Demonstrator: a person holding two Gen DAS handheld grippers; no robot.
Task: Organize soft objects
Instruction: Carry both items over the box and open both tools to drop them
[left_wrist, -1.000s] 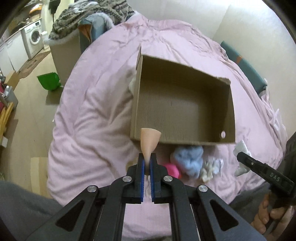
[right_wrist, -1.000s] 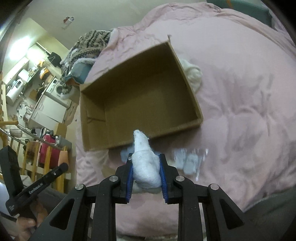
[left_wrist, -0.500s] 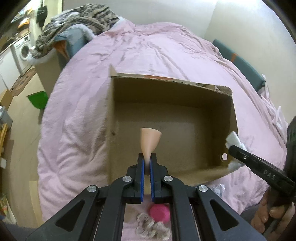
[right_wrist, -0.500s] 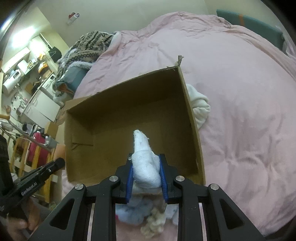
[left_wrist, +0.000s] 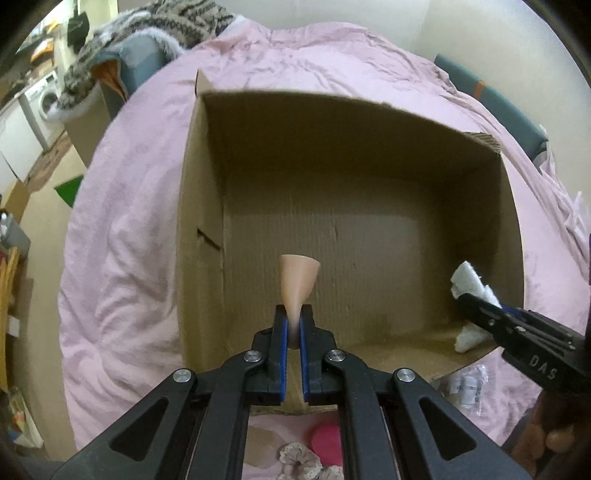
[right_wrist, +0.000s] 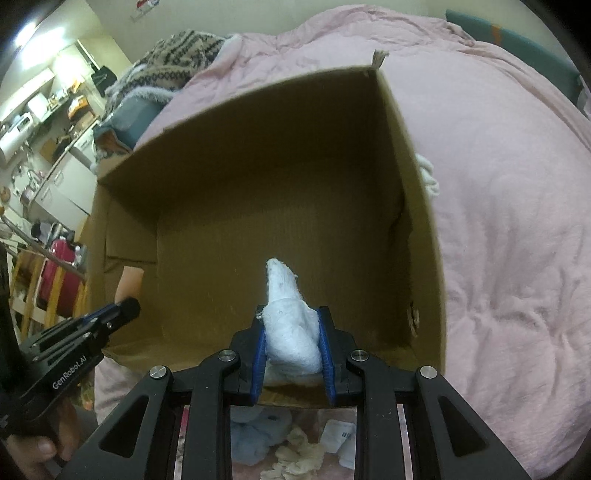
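Observation:
An open cardboard box (left_wrist: 207, 206) lies on a pink duvet; it also shows in the right wrist view (right_wrist: 417, 206). My left gripper (left_wrist: 291, 325) is shut on a peach-coloured soft cone (left_wrist: 298, 280) held over the box's near edge. My right gripper (right_wrist: 291, 343) is shut on a white fluffy cloth (right_wrist: 291, 328), also held over the near edge of the box. The right gripper with the white cloth (left_wrist: 469, 280) appears at the right of the left wrist view. The left gripper (right_wrist: 122, 310) appears at the left of the right wrist view.
Loose soft things lie on the duvet below the grippers: a pink ball (left_wrist: 325, 439), a frilly scrunchie (left_wrist: 299, 454), a pale blue cloth (right_wrist: 258, 432), a cream tuft (right_wrist: 299, 454). A white cloth (right_wrist: 428, 173) sits beside the box's right wall. Patterned blankets (left_wrist: 147, 29) are piled beyond.
Both grippers have moved forward and now hang over the box's near edge, each still holding its object. The box fills much more of both views.

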